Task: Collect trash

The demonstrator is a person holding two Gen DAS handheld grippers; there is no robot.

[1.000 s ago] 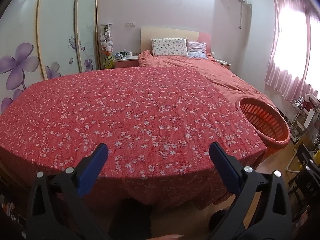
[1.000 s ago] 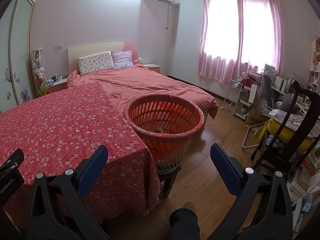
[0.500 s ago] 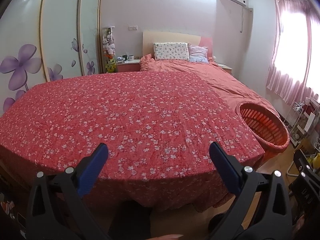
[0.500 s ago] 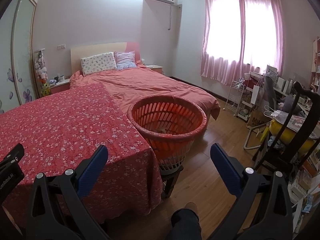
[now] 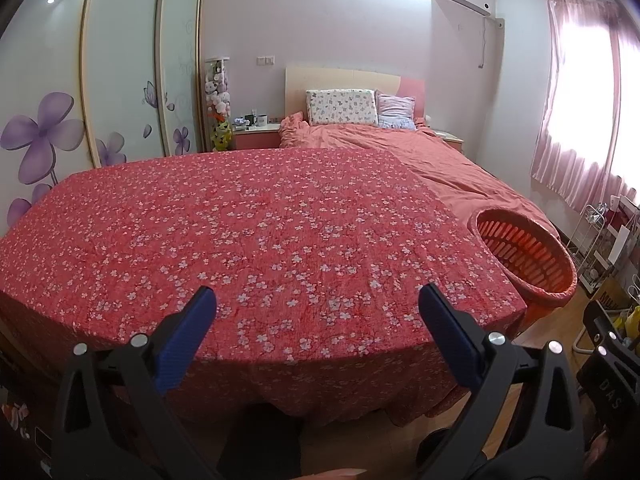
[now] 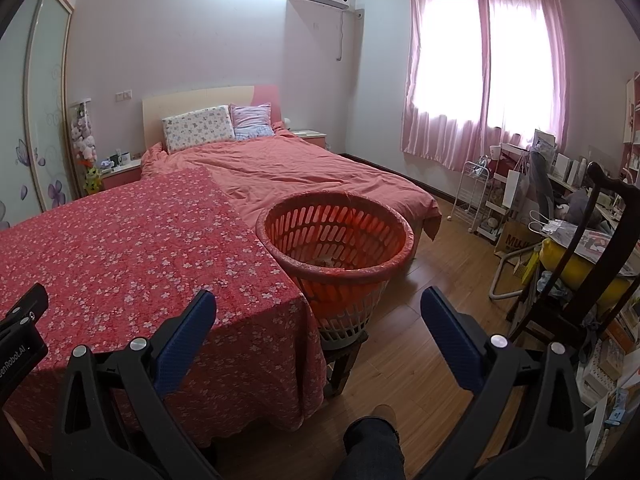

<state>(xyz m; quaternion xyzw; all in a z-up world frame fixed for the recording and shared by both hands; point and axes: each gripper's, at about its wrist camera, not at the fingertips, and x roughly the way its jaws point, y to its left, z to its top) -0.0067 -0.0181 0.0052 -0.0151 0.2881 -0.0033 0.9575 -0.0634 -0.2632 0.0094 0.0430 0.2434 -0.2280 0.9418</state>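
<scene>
An orange slatted basket [image 6: 335,236] stands on a small stool beside the right edge of the table; something pale lies at its bottom [image 6: 326,261]. The left wrist view has the same basket [image 5: 524,258] at the right. A table under a red flowered cloth [image 5: 256,232] fills the foreground, and no loose trash shows on it. My left gripper [image 5: 316,304] is open above the cloth's near edge, holding nothing. My right gripper [image 6: 318,306] is open too, hovering in front of the basket and the table corner [image 6: 288,296].
A bed with a pink cover [image 6: 304,168] lies behind the table. To the right stand a wire rack [image 6: 474,196], a dark wooden chair [image 6: 596,256] and a cluttered desk. Wooden floor [image 6: 424,344] runs between basket and chair. A person's leg [image 6: 370,444] is below.
Both views have tilted slightly upward and pulled back, so the table and basket sit lower in frame. Both grippers stay open and empty.
</scene>
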